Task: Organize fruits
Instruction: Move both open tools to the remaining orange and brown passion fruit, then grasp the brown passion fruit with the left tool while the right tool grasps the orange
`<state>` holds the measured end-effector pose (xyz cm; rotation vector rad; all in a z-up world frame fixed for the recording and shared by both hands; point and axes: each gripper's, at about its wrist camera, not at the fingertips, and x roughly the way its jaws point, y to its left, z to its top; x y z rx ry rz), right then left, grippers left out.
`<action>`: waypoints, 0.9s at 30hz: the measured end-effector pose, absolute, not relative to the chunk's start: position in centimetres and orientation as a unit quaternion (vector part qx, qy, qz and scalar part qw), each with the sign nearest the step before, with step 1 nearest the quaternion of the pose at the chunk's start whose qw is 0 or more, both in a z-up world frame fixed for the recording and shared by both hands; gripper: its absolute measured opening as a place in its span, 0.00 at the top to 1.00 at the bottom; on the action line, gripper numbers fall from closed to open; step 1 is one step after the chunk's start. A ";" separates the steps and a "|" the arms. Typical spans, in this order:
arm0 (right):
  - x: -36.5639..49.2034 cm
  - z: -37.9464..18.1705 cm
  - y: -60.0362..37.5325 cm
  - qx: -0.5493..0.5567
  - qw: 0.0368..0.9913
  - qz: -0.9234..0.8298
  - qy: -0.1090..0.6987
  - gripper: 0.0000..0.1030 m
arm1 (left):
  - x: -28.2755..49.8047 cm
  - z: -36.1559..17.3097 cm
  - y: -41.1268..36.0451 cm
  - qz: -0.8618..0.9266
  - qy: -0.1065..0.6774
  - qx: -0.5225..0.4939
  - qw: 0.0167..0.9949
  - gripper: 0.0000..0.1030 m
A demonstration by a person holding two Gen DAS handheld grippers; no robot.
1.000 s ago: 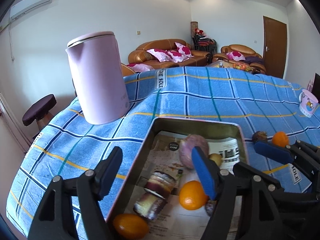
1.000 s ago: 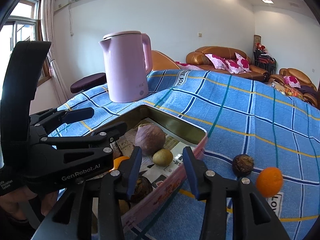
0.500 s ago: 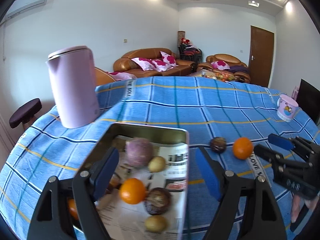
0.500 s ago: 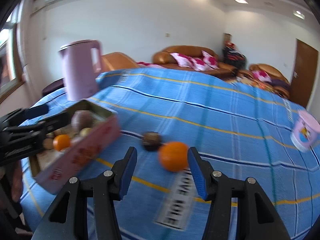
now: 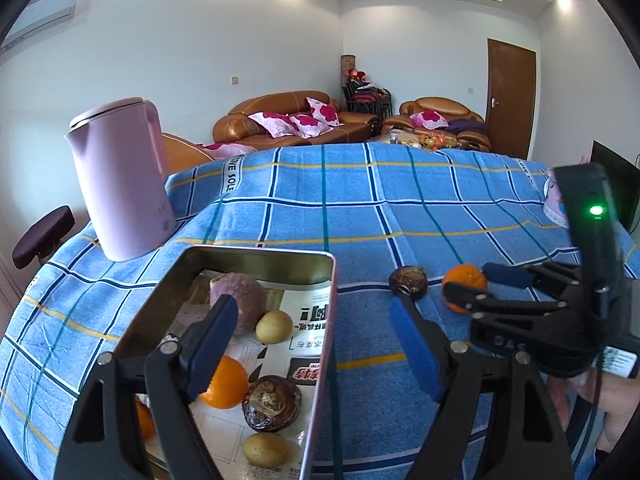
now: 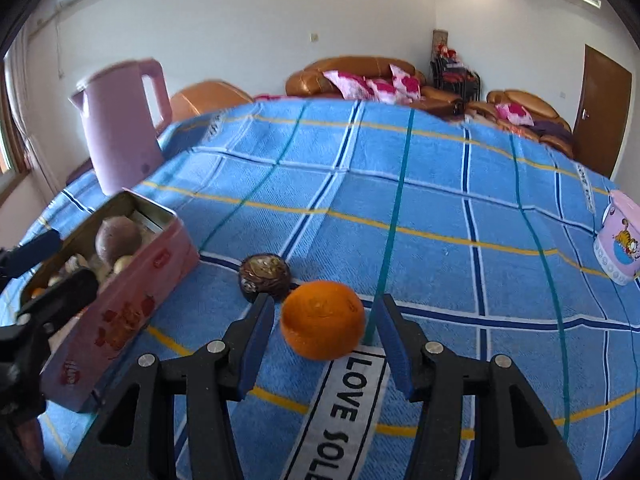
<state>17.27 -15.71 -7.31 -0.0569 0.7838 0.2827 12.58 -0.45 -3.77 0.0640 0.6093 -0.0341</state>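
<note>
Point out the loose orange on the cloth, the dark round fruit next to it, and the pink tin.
orange (image 6: pixel 322 320), right wrist view, middle of its peel.
dark round fruit (image 6: pixel 265 277), right wrist view, its top face.
pink tin (image 6: pixel 132 300), right wrist view, its long outer side wall.

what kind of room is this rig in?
Most likely a home living room: leather sofas with floral cushions along the back wall, a checked tablecloth on the table, and a pink kettle standing on it.

Home living room: leather sofas (image 5: pixel 296 120), cushions (image 5: pixel 304 122)
</note>
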 end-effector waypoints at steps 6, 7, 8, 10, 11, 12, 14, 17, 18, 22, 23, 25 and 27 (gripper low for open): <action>17.7 -7.7 -16.3 -0.008 0.908 0.142 0.394 0.52 | 13.2 -4.0 -1.4 -0.022 0.306 0.042 0.951 0.21; 17.5 -7.7 -16.4 -0.012 0.909 0.141 0.392 0.52 | 13.3 -4.0 -1.7 -0.024 0.309 0.043 0.950 0.21; 17.4 -7.6 -16.5 -0.014 0.910 0.139 0.390 0.52 | 13.4 -4.0 -1.9 -0.026 0.310 0.043 0.949 0.21; 17.1 -7.4 -17.0 -0.021 0.915 0.125 0.382 0.53 | 13.7 -3.9 -2.6 -0.032 0.311 0.044 0.949 0.21; 17.0 -7.3 -17.3 -0.024 0.918 0.116 0.379 0.53 | 13.8 -3.9 -2.9 -0.035 0.312 0.046 0.948 0.21; 16.9 -7.2 -17.8 -0.028 0.920 0.103 0.376 0.53 | 14.0 -3.9 -3.3 -0.039 0.313 0.047 0.948 0.21; 16.6 -7.2 -19.2 -0.029 0.924 0.080 0.374 0.53 | 14.4 -4.0 -4.2 -0.045 0.318 0.050 0.946 0.21; 16.7 -7.2 -21.1 -0.015 0.924 0.062 0.378 0.53 | 15.3 -4.6 -5.6 -0.055 0.331 0.055 0.940 0.21; 16.6 -7.2 -21.8 -0.011 0.924 0.056 0.378 0.53 | 15.6 -4.8 -5.9 -0.057 0.335 0.055 0.939 0.21; 16.9 -7.1 -23.7 0.006 0.925 0.040 0.378 0.53 | 16.7 -5.4 -7.5 -0.065 0.348 0.061 0.933 0.21; 17.0 -7.1 -24.0 0.011 0.925 0.040 0.379 0.53 | 17.1 -5.6 -7.9 -0.067 0.353 0.063 0.931 0.21; 16.9 -7.1 -24.4 0.019 0.925 0.040 0.378 0.53 | 17.8 -6.1 -8.4 -0.069 0.363 0.063 0.927 0.21; 16.8 -7.0 -24.4 0.020 0.925 0.042 0.376 0.53 | 18.5 -6.6 -8.8 -0.069 0.373 0.066 0.923 0.23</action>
